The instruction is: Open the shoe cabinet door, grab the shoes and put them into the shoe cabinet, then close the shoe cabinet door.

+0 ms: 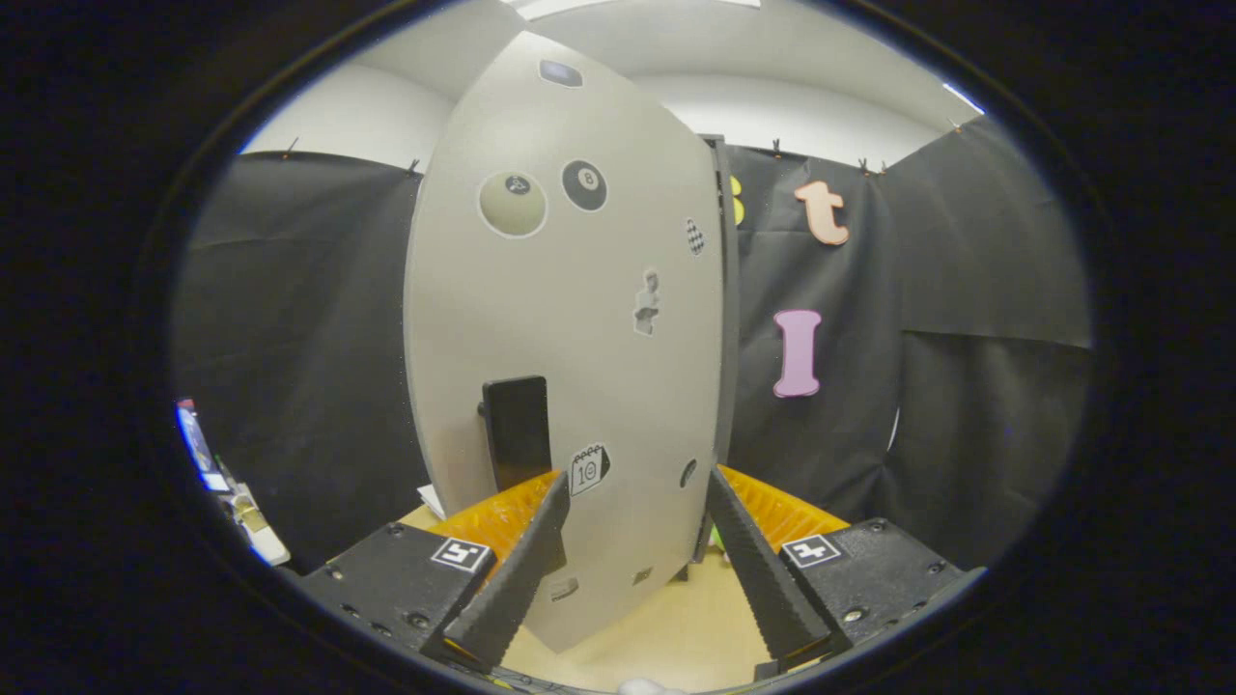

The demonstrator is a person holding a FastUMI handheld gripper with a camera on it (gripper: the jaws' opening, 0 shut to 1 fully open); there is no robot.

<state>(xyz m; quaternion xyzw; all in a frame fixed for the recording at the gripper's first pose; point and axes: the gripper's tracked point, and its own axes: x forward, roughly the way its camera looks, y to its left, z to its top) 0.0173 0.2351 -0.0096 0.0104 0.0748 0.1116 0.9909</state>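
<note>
The shoe cabinet door [570, 319] is seen just ahead of the fingers – a tall pale grey panel, swung out edge-on so that its right edge lines up with the dark cabinet frame [726, 319] behind it. Its lower part reaches down between the two fingers. The gripper [637, 502] is held spread wide, with nothing pinched; the left finger lies just beside the black handle [517, 431] on the door, whether touching it cannot be told. Round stickers [584, 185] are scattered over the panel. A light wooden floor [676, 627] is seen below – black cloth walls enclose the booth behind
</note>
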